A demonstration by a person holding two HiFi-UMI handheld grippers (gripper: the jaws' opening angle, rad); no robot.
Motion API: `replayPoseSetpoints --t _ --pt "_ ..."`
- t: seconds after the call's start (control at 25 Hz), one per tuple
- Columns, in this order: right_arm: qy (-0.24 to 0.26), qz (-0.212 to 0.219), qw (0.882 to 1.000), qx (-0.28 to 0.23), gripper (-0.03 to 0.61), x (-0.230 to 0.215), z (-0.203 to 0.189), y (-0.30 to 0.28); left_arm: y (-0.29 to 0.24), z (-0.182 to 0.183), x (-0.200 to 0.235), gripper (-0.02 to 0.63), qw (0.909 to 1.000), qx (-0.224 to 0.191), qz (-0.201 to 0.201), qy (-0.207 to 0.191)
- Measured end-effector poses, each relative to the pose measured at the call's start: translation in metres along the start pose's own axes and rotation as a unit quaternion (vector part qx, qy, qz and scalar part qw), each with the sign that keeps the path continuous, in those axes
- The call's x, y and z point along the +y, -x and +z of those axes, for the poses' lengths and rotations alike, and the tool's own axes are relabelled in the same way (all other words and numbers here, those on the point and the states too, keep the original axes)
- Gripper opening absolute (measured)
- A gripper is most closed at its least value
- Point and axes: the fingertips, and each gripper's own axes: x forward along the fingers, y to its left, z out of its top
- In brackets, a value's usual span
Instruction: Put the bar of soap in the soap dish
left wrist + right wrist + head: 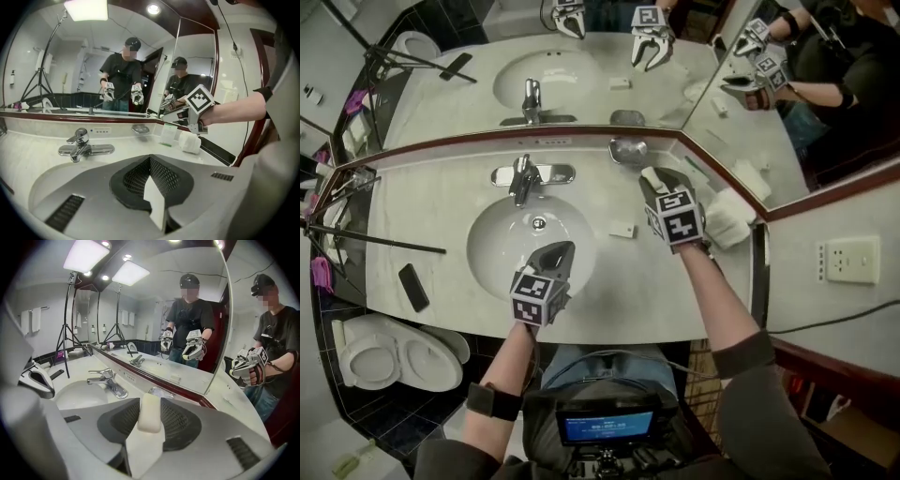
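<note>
White bar of soap (150, 413) sits pinched in the right gripper (656, 184) near the soap dish (628, 150), ready to place; left gripper (555, 257) hangs closed, empty.

The dish (628, 150) sits in the back corner, closed in by the mirror (581, 75) behind and an angled mirror panel (787, 122) at its right. Approach is free from the front, over bare bench (609, 291). The faucet (525, 176) stands to its left. A white packet (622, 230) and a folded towel (729, 217) flank the path.
</note>
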Motion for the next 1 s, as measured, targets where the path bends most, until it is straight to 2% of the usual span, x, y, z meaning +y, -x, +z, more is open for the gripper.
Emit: replayPoseSetpoints --t 0.28,0.44,0.76,1.0 --pt "-0.006 0.009 1.0 -0.013 0.153 0.02 -0.029 0.073 0.003 0.007 -0.014 0.0 0.9998 0.006 0.0 -0.016" --pt "-0.016 0.015 1.0 0.0 0.152 0.033 -0.07 0.094 0.006 0.012 -0.022 0.0 0.9995 0.009 0.002 -0.029" --pt "-0.047 0.028 0.997 0.05 0.152 0.062 -0.166 0.101 0.01 0.02 -0.036 0.0 0.9984 0.012 0.006 -0.054" --pt "-0.04 0.06 0.995 0.075 0.152 0.104 -0.206 0.088 0.013 0.017 -0.036 0.0 0.9978 0.016 0.012 -0.063"
